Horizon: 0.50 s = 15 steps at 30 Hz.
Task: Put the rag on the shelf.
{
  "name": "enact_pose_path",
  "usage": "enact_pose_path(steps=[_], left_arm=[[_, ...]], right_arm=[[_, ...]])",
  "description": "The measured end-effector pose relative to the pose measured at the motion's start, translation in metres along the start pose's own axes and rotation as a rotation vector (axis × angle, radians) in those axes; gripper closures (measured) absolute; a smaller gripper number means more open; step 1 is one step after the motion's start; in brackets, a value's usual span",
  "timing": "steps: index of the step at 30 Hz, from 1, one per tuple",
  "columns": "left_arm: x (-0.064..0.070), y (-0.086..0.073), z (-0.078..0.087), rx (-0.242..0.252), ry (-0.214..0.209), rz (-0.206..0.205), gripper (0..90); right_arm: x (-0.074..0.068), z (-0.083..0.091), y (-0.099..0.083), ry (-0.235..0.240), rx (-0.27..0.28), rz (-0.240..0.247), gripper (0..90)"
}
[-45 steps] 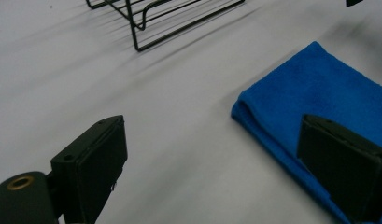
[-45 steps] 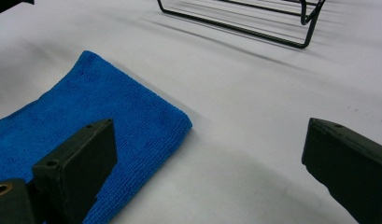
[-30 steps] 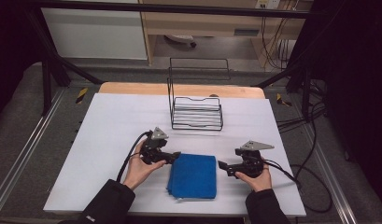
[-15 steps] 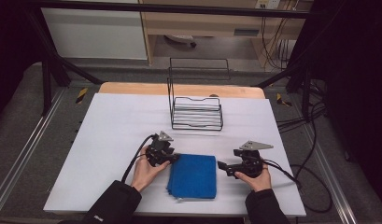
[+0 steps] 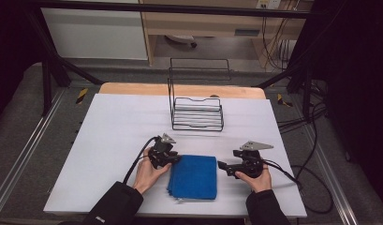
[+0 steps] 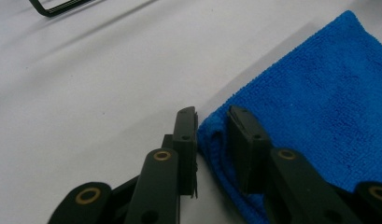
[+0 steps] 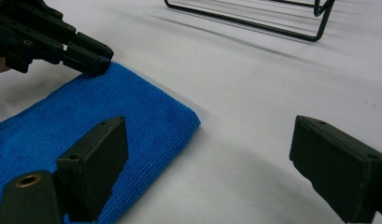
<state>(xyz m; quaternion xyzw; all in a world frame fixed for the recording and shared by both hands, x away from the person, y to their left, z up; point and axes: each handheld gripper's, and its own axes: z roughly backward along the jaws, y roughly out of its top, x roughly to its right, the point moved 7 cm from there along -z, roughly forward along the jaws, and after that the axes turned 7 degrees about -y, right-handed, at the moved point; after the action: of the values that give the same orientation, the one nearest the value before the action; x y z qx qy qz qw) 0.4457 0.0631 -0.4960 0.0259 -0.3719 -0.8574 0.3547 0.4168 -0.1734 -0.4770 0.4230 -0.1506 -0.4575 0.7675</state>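
Observation:
A folded blue cloth point(image 5: 194, 176) point(image 6: 319, 102) point(image 7: 86, 107) lies flat on the white table near the front edge. My left gripper point(image 5: 173, 159) point(image 6: 212, 116) is at the cloth's far left corner, its jaws closed to a narrow gap with the folded corner pinched between them. The right gripper view also shows that gripper point(image 7: 93, 60) on the same corner. My right gripper point(image 5: 222, 165) point(image 7: 208, 128) hovers low just right of the cloth's far right corner. Its jaws are wide apart, one over the cloth's edge and one over bare table, with nothing held.
A black wire rack point(image 5: 197, 112) point(image 6: 53, 7) point(image 7: 254, 18) stands behind the cloth at mid table. The white table top point(image 5: 109, 140) spreads to the left and right. Cables point(image 5: 292, 178) trail off the right side.
My left gripper has moved right, onto the cloth's far left corner, and closed on it. The right gripper and the cloth have stayed put.

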Motion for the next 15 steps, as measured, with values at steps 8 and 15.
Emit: enact_pose_path(steps=[8,15], left_arm=[[0.003,0.0,-0.001,-0.006,-0.012,-0.003,81.8],[0.005,-0.001,-0.001,-0.001,0.001,-0.023,83.3]], right_arm=[[-0.009,-0.011,0.007,-0.018,-0.011,0.011,20.2],[-0.015,-0.025,0.007,-0.038,-0.049,0.042,31.1]])
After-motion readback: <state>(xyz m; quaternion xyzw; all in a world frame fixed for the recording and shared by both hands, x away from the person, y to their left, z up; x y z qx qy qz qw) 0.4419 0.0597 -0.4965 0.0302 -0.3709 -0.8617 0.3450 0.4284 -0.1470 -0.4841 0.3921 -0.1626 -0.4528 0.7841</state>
